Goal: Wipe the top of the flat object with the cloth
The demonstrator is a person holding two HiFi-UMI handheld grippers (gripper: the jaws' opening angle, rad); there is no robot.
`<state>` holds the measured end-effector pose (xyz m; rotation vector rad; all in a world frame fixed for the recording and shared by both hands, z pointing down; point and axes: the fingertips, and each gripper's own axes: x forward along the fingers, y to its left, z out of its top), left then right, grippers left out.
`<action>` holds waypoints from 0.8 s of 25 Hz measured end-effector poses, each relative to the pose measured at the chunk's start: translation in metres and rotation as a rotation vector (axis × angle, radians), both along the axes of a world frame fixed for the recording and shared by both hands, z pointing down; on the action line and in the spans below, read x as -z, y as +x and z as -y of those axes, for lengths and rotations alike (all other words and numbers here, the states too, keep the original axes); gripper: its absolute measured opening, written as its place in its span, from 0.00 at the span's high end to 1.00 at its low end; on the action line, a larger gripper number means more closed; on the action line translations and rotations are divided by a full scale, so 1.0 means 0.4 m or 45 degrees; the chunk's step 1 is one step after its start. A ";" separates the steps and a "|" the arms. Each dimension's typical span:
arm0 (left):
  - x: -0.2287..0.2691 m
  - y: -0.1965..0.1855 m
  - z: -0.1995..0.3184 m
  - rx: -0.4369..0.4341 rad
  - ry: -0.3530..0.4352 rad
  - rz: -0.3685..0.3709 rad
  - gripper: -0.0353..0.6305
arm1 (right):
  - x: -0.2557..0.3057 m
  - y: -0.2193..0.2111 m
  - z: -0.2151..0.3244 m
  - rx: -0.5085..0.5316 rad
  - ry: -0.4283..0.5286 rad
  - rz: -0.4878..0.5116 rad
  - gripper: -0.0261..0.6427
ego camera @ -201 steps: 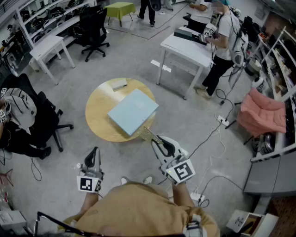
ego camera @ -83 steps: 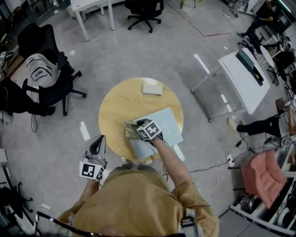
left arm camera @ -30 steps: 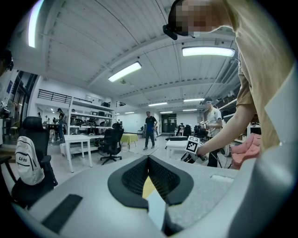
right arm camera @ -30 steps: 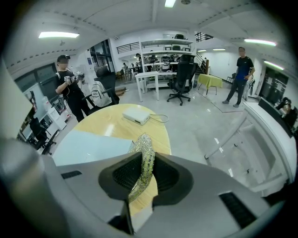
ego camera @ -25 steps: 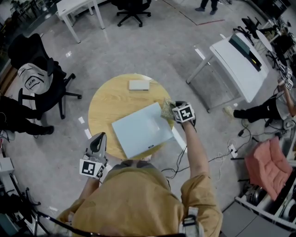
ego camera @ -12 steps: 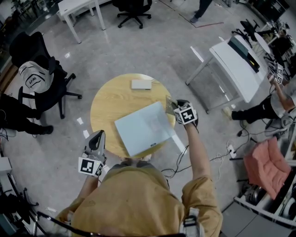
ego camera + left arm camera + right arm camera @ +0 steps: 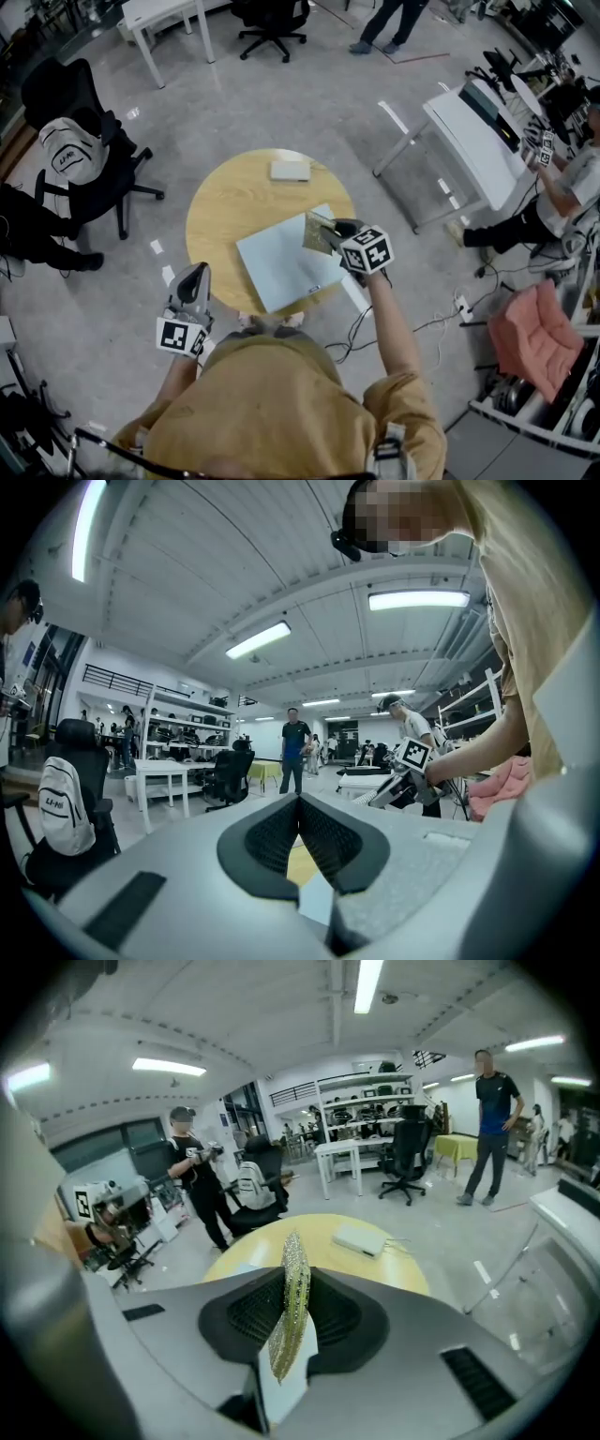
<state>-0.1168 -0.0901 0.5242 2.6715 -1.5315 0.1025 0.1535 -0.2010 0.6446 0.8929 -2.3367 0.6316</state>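
A light blue flat panel (image 7: 281,270) lies on the near right part of a round wooden table (image 7: 225,211). My right gripper (image 7: 333,231) hovers over the panel's far right corner, shut on a yellow-green cloth (image 7: 316,234) that hangs from its jaws. In the right gripper view the cloth (image 7: 292,1297) stands pinched edge-on between the jaws of the right gripper (image 7: 289,1321), with the table (image 7: 281,1241) ahead. My left gripper (image 7: 194,285) is held off the table's near left edge. It is shut and empty, as the left gripper view also shows the left gripper (image 7: 300,810).
A small white box (image 7: 290,170) sits at the table's far edge, also visible as the white box (image 7: 359,1239). Black office chairs (image 7: 84,141) stand to the left. A white desk (image 7: 478,131) with a seated person is at the right. Cables (image 7: 441,319) trail on the floor.
My right gripper has carried the cloth left and nearer, from beside the panel's right edge to over its far right corner. The left gripper has stayed put.
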 end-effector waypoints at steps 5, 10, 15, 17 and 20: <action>-0.002 -0.015 -0.015 -0.002 0.004 -0.002 0.94 | 0.027 -0.198 -0.129 0.217 -0.087 0.170 0.87; -0.010 -0.032 -0.035 0.010 -0.009 -0.013 0.94 | -0.024 -0.340 -0.238 0.349 -0.182 0.231 0.87; -0.018 -0.042 -0.048 0.019 -0.013 -0.015 0.94 | -0.125 -0.407 -0.312 0.438 -0.374 0.253 0.87; -0.019 -0.048 -0.053 0.025 -0.016 -0.014 0.94 | -0.170 -0.409 -0.329 0.450 -0.435 0.220 0.87; -0.023 -0.060 -0.059 0.032 -0.022 -0.009 0.94 | -0.221 -0.401 -0.347 0.465 -0.488 0.147 0.87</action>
